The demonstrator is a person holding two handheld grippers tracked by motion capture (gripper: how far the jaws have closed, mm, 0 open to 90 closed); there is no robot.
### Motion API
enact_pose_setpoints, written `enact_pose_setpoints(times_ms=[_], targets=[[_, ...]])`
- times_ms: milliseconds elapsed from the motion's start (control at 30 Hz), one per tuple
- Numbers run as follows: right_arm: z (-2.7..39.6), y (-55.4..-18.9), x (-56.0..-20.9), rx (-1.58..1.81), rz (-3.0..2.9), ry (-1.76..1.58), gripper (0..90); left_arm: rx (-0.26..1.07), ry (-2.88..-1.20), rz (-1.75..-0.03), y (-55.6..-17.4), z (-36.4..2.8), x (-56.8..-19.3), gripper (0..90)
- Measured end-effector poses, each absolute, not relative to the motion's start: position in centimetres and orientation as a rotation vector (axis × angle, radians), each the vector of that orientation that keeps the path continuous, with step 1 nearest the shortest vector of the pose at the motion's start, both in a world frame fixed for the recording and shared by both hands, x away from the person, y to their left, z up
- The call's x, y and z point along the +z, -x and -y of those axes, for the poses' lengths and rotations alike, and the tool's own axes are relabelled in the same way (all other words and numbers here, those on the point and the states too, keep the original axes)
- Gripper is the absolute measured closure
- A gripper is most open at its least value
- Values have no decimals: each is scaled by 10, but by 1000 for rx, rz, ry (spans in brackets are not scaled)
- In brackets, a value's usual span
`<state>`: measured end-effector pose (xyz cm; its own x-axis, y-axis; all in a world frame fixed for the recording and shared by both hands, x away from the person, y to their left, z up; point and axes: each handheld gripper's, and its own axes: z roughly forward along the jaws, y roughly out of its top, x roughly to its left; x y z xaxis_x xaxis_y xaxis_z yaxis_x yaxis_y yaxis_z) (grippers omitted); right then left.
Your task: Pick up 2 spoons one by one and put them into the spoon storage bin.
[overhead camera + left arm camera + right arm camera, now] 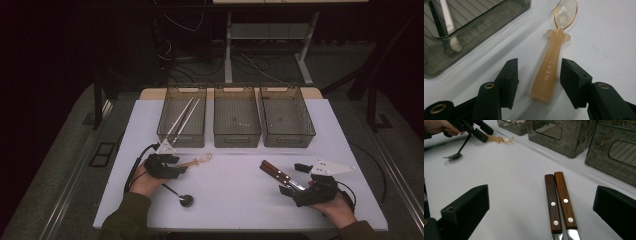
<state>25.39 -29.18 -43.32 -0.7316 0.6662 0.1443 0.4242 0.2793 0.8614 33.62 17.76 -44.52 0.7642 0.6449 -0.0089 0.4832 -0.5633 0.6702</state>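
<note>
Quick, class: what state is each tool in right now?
Left tool: open, jaws either side of the amber spoon, not pressing it.
Right tool: open, the two wooden-handled knives between its jaws, not gripped.

room: dark, black backdrop | floor (60, 165): grey carpet | table (235, 200): white top, lit | behind: white-legged desk frame (265, 45), loose cables (175, 55) on floor | left: metal rail (75, 170) along floor

Dim room w/ lit table (240, 200); closeups sharp, soft shadows.
</note>
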Motion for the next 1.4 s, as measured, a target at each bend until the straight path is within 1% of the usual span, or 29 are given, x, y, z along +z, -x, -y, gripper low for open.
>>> enact_pose_setpoints(times_ms=[200,367,600,733,967,1400], targets=[[292,-254,-433,1431,-2307,-1011,8,308,-2289,-822,-337,-178,-445,497],[291,-254,-434,1429,-2309,-1005,8,302,-2280,-830,-337,-180,-445,574],[291,-254,-434,1429,-2311,-1007,7,280,-2275,-826,-338,-181,-445,640],[291,-254,-434,1428,-2309,-1009,8,273,-2279,-822,-337,-181,-445,694],[291,-254,-434,1429,-2311,-1008,8,272,-2280,-810,-337,-181,-445,724],[291,-254,-434,1429,-2310,-1005,8,247,-2258,-837,-339,-183,-445,733]])
